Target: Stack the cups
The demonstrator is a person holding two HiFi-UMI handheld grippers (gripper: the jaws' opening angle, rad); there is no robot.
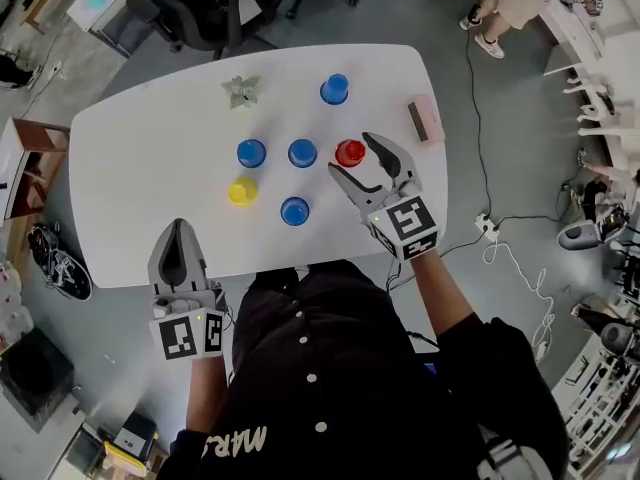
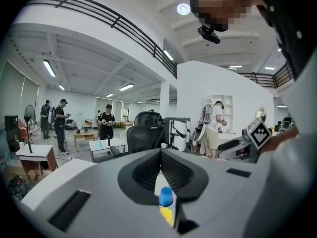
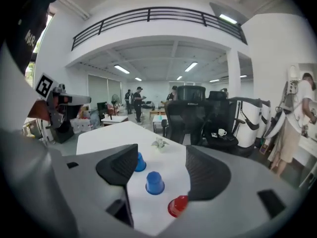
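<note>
Six cups stand upside down on the white table (image 1: 130,168): a red cup (image 1: 350,153), a yellow cup (image 1: 242,190) and blue cups, the nearest blue cup (image 1: 295,211) by the front edge. My right gripper (image 1: 351,155) is open, its two jaws on either side of the red cup (image 3: 178,206), which its right jaw partly hides. Two blue cups (image 3: 154,182) lie beyond the right gripper (image 3: 161,170). My left gripper (image 1: 180,230) is shut and empty at the table's front left edge. Through the slit in the left gripper (image 2: 161,155), a blue cup (image 2: 165,196) and the yellow cup (image 2: 167,214) show.
A small green paper figure (image 1: 241,90) lies at the back of the table, a pink box (image 1: 425,119) near its right edge. Office chairs (image 1: 210,8) stand behind the table. Cables (image 1: 510,258) run over the floor on the right.
</note>
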